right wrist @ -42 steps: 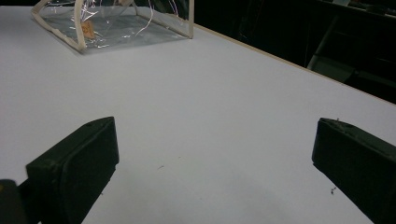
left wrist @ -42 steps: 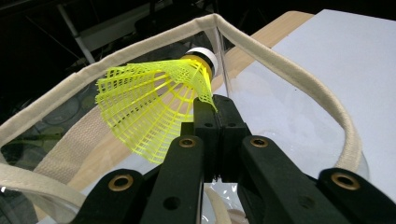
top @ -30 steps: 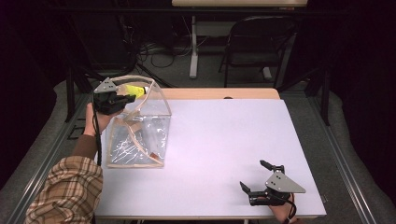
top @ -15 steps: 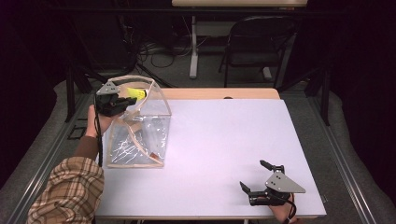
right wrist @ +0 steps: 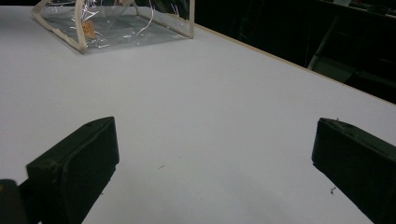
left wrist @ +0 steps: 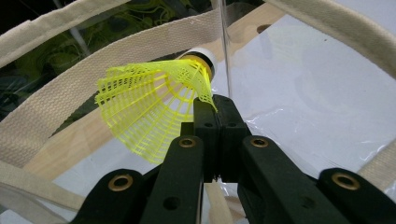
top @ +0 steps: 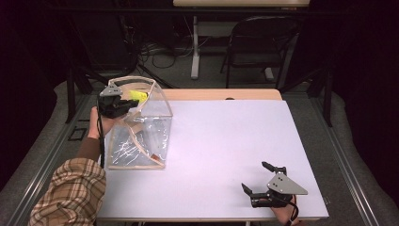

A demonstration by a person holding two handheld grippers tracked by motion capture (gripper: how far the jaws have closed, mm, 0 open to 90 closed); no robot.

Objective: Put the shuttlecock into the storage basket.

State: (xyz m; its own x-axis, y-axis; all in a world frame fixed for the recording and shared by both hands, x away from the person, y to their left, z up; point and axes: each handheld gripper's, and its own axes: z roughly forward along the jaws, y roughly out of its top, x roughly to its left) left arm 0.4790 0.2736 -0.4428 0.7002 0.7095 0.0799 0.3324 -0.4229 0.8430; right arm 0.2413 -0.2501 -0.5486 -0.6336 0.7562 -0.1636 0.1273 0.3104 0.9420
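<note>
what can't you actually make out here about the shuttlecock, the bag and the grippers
- Shuttlecock: the skirt edge clamped by the left gripper is covered by its fingers, left gripper view.
- Small orange thing in the clear bag: too small and glare-streaked to name, right gripper view.
- Right gripper: its holding hand is cut off by the bottom edge, high view.

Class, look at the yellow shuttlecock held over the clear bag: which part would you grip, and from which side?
Grip the shuttlecock at the narrow neck beside its cork, from the side: the mesh skirt flares and would crush. The left gripper pinches it there now.
</note>
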